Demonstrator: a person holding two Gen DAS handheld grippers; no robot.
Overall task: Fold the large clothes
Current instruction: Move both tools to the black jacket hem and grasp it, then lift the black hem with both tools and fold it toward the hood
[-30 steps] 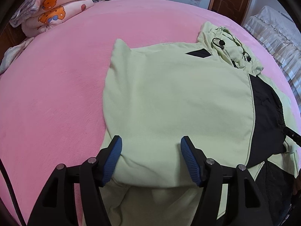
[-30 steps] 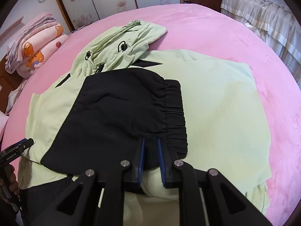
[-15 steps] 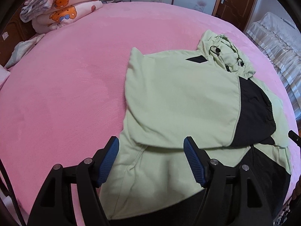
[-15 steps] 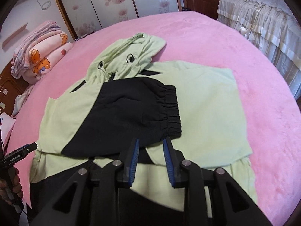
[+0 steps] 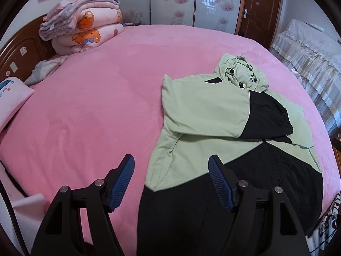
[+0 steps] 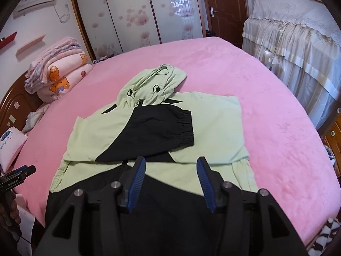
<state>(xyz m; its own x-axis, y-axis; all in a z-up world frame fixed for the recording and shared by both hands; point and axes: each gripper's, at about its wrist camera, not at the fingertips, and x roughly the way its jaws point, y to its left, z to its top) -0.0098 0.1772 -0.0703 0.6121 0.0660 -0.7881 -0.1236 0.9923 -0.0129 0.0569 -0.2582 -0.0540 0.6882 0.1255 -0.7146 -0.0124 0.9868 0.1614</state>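
Observation:
A light green and black hooded jacket (image 5: 204, 115) lies flat on the pink bed (image 5: 96, 106), hood at the far end, both sleeves folded across the chest; the black cuffed sleeve (image 6: 157, 132) lies on top. Its black lower part hangs over the near bed edge. My left gripper (image 5: 171, 177) is open and empty, raised above the jacket's near left hem. My right gripper (image 6: 171, 179) is open and empty, above the jacket's (image 6: 213, 128) lower middle. The left gripper also shows at the left edge of the right wrist view (image 6: 19, 173).
Folded pink quilts (image 5: 83, 29) are stacked at the bed's far left by a wooden headboard (image 5: 19, 53). A pillow (image 5: 10, 100) lies at the left. A lace-covered piece of furniture (image 6: 298, 32) stands to the right. Wardrobe doors and a wooden door are behind.
My right gripper opened and let go of the black sleeve, which now lies across the chest. Both grippers pulled back and up from the jacket toward the near bed edge.

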